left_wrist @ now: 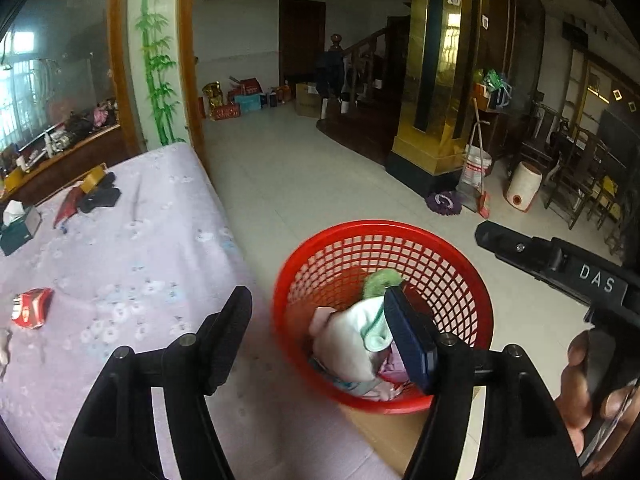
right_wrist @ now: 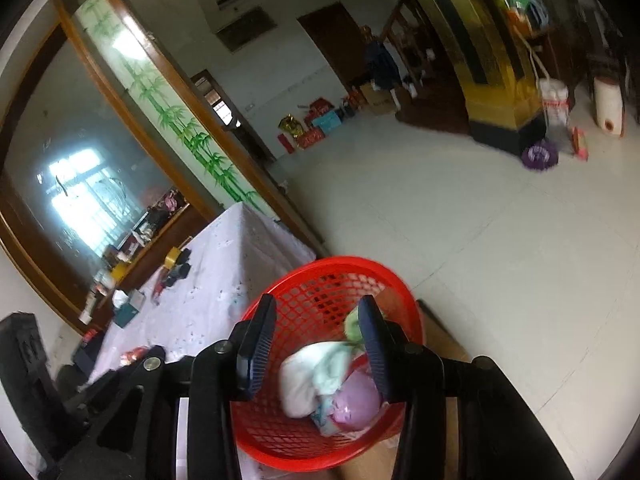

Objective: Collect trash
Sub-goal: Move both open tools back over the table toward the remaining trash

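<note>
A red mesh basket (left_wrist: 452, 280) stands beside the table and holds crumpled white, pink and green trash (left_wrist: 352, 332); it also shows in the right wrist view (right_wrist: 320, 284) with the same trash (right_wrist: 320, 376). My left gripper (left_wrist: 320, 320) is open and empty, one finger over the table edge, the other over the basket. My right gripper (right_wrist: 316, 340) is open and empty above the basket; its body shows in the left wrist view (left_wrist: 560, 268). A red crumpled wrapper (left_wrist: 32, 306) lies on the lilac tablecloth (left_wrist: 132, 248) at the left.
On the table's far end lie a tissue box (left_wrist: 20, 224), a red packet (left_wrist: 68, 204), black items (left_wrist: 100, 196) and a yellow tape roll (right_wrist: 174, 258). A cardboard box (left_wrist: 384, 432) sits under the basket. A gold pillar (left_wrist: 436, 80), bucket, mop and chairs stand across the tiled floor.
</note>
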Demonstrator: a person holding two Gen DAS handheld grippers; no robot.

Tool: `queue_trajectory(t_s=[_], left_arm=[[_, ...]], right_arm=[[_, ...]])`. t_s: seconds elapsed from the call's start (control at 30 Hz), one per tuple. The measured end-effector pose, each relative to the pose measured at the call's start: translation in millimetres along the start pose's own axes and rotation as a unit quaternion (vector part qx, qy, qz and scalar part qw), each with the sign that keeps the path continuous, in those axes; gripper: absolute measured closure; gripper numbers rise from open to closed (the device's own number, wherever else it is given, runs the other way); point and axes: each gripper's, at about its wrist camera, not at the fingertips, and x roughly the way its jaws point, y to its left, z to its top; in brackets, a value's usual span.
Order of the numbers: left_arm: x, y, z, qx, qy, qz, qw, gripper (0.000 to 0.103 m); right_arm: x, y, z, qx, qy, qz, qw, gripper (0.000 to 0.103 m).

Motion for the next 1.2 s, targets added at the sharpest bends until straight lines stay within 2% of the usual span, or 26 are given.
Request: queue_trajectory(t_s=[0.17, 0.33, 0.57, 0.77, 0.83, 0.93, 1.13, 1.2], left_arm=[[-25.0, 29.7, -14.0, -0.011, -0.003, 0.026, 0.9996, 0.036], [-50.2, 75.1, -28.8, -0.046, -0.003, 0.05, 0.9977, 0.036], [-82.8, 166.1, -48.5, -0.11, -0.004, 0.109, 0.9879, 0.036], [-116.3, 255.9, -73.6, -0.167, 0.003, 0.178, 0.9697, 0.035], [-126.1, 288.7, -81.5, -0.185, 0.005, 0.204, 0.9612, 0.029], [-132.4, 337.1, -94.0, -0.214, 0.018, 0.239, 0.947, 0.028], [-111.3, 417.4, -112.3, -0.251, 0.062, 0.286, 0.9226, 0.027], [-101.3, 426.0, -112.6, -0.247, 0.064, 0.287, 0.9232, 0.027]], right_arm=[[-7.6, 16.8, -7.5, -0.013, 0.006, 0.025, 1.0, 0.053], [-5.9, 52.8, -21.5, -0.039, 0.027, 0.064, 0.997, 0.051], [5.3, 117.4, -45.3, -0.096, 0.064, 0.104, 0.988, 0.049], [12.6, 167.9, -66.4, -0.14, 0.087, 0.128, 0.978, 0.046], [17.3, 186.4, -73.7, -0.153, 0.097, 0.138, 0.974, 0.045], [24.3, 209.0, -83.8, -0.171, 0.112, 0.151, 0.967, 0.045], [39.7, 247.4, -103.7, -0.201, 0.145, 0.173, 0.953, 0.044], [45.2, 258.0, -109.8, -0.212, 0.154, 0.175, 0.949, 0.044]])
